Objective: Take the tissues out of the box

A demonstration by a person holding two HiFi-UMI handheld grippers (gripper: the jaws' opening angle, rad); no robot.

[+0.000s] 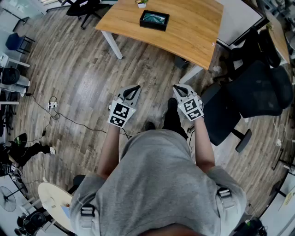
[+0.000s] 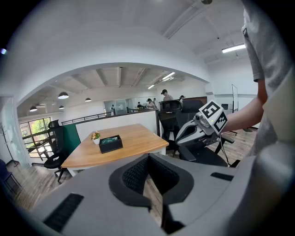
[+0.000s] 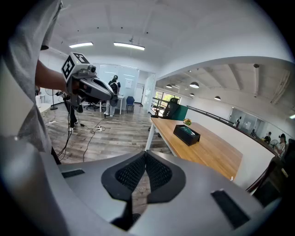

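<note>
**Left gripper** [image 1: 135, 88]: jaws fully closed, pads meeting, nothing between them. It is held at waist level over the wood floor [image 1: 83, 78], short of the table [image 1: 193, 32]. Its own view puts the tissue box [image 2: 110, 143] left of the jaw line, so the gripper aims slightly right of target.

**Tissue box** [image 1: 154, 20]: black, open-top, on the table toward its left end, close to the far edge. A small plant pot [image 1: 141, 3] stands just beyond its left corner. Teal-white contents show in the opening; likely the tissues, not confirmed. Long axis runs approx. left-right across the person's front, slightly skewed.

**Right gripper** [image 1: 179, 88]: jaws likewise closed, empty. Its own view puts the box right of the jaw line.

**Key relation:** the box lies straight ahead, well apart from both grippers, approx. on the midline between them. Neither gripper is clearly nearer.

**Judgement:** task not started. Approach req'd, and jaws must open before any pull.

**Office chair** [image 1: 249, 92]: right of the table's near corner, clear of the direct path.
</note>
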